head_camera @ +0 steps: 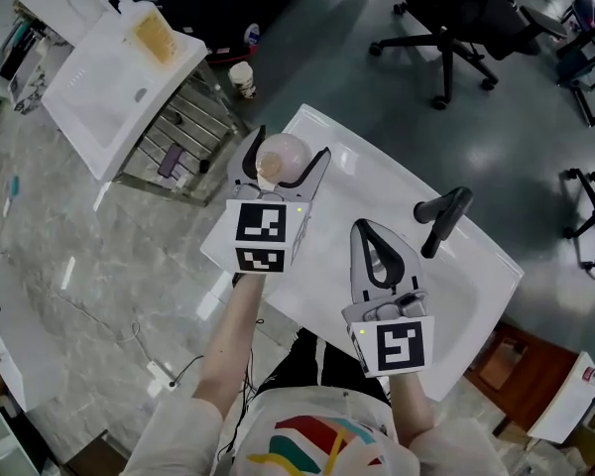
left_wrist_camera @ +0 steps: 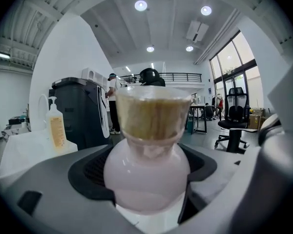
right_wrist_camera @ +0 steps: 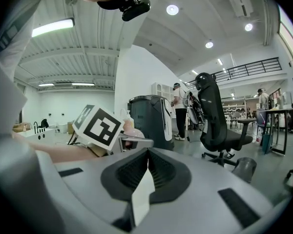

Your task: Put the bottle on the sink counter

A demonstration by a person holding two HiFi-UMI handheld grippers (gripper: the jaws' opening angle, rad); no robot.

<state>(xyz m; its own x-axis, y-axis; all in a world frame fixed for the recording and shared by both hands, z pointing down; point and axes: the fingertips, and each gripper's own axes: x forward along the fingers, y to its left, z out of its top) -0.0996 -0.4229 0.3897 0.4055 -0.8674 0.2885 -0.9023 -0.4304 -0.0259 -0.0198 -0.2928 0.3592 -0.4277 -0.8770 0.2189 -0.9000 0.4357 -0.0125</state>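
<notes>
Sponge (head_camera: 155, 36) and pump bottle (head_camera: 120, 5) sit on a second white sink unit (head_camera: 99, 97) at far left, with a cup (head_camera: 242, 78) on the floor near it. Next along, the left gripper (head_camera: 292, 145) is clamped on the bottle (head_camera: 281, 157), its jaws partly apart round the round, pale-pink belly. It is over the left end of the white sink table (head_camera: 377, 181); whether the bottle touches, I cannot tell. Only the left gripper view shows tan-brown stuff inside the clear neck. The right gripper (head_camera: 363, 228) hangs over the basin, jaws pressed together, holding nothing. Right of it stands the black tap (head_camera: 441, 216).
</notes>
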